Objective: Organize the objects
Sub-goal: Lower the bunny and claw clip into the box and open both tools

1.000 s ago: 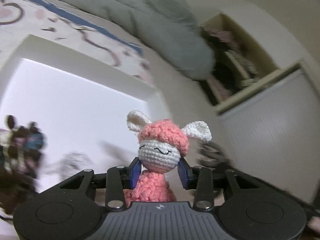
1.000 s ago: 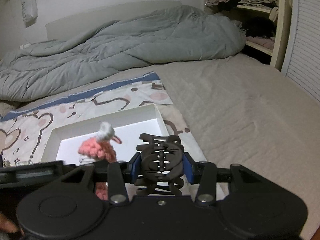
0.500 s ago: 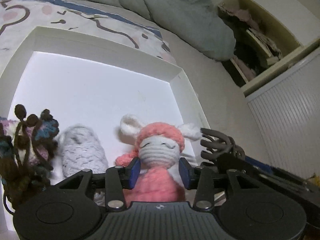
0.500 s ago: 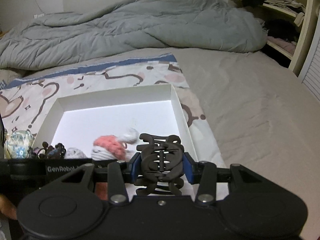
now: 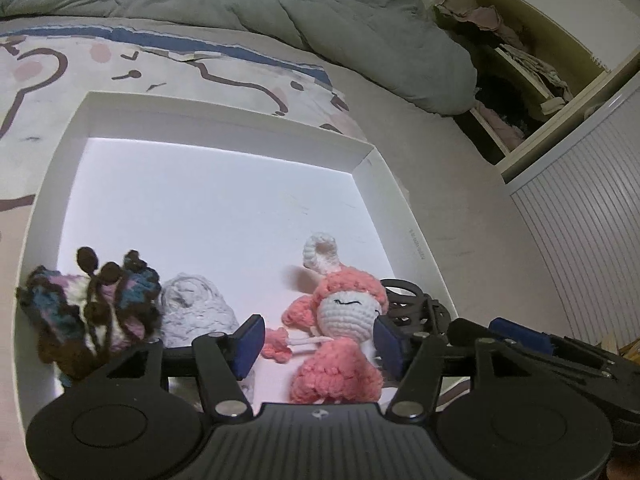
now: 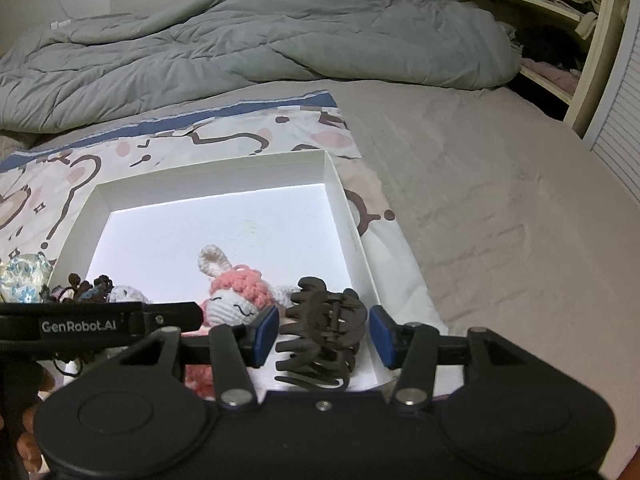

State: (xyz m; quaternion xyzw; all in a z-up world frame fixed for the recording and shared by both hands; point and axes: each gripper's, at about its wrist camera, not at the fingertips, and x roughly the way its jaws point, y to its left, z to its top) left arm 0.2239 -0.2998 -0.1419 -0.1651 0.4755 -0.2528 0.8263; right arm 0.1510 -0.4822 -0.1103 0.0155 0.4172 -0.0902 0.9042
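Note:
A white box (image 5: 224, 114) lies on the bed; it also shows in the right wrist view (image 6: 344, 204). My left gripper (image 5: 318, 346) is open, its pads apart beside a pink crochet bunny (image 5: 340, 332) that lies in the box's near right corner. The bunny also shows in the right wrist view (image 6: 236, 300). My right gripper (image 6: 324, 338) is open around a dark brown hair claw clip (image 6: 322, 336), which rests at the box's near right corner; the pads stand clear of it. The clip shows in the left wrist view (image 5: 412, 304).
In the box lie a grey crochet piece (image 5: 196, 312) and a dark multicoloured crochet piece (image 5: 92, 308). A patterned cloth (image 6: 224, 140) lies under the box. A grey duvet (image 6: 240, 52) covers the far bed. An open shelf (image 5: 520, 72) and slatted door (image 5: 592, 216) stand right.
Both grippers have come down to the box and opened. The left one has let go of the bunny, the right one of the hair clip; both things now rest in the box.

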